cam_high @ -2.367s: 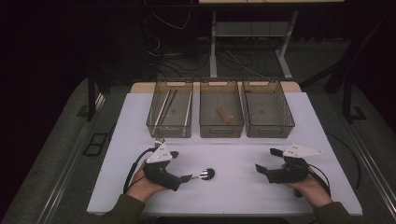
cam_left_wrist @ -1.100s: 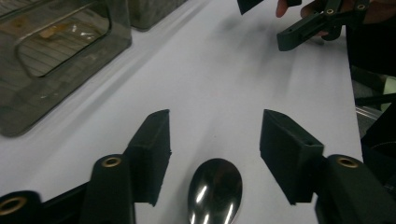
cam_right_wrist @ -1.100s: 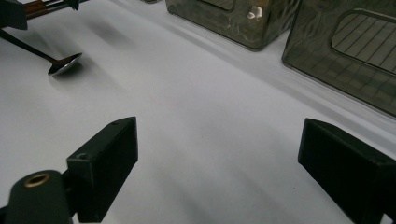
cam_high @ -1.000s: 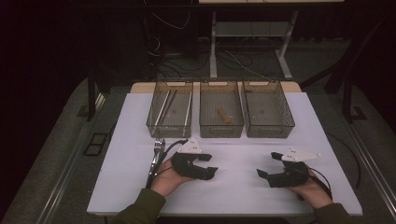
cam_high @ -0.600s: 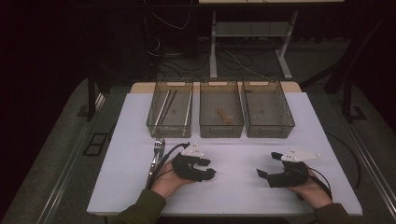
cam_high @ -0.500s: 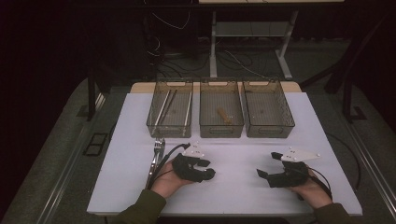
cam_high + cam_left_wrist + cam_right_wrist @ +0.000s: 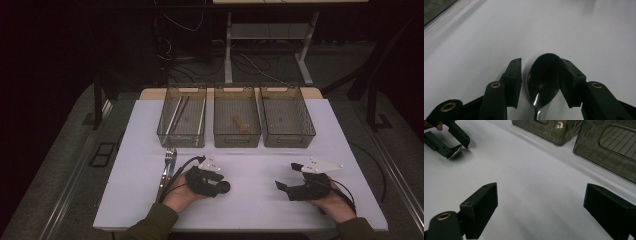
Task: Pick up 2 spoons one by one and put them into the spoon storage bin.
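The room around you is dark, and the white counter [image 7: 150,130] is bright in the middle. Three clear bins stand in a row at its far side. The left bin [image 7: 182,122] has long thin sticks in it, the middle bin [image 7: 237,124] has one small brown thing, and the right bin [image 7: 286,117] looks bare inside.

Your left claw [image 7: 223,186] lies low on the counter, near your edge. A spoon [image 7: 542,77] lies between its jaws with the bowl pointing away from you. One jaw touches the side of the bowl. The other jaw stands just beside it with a thin gap. The jaws have just been closing in on the spoon, but they do not squeeze it from both sides yet.

A fork [image 7: 168,162] lies on the counter just to the left of that hand.

Your right claw [image 7: 281,187] rests on the counter, well apart from the left one. Its jaws stand wide open and hold nothing.
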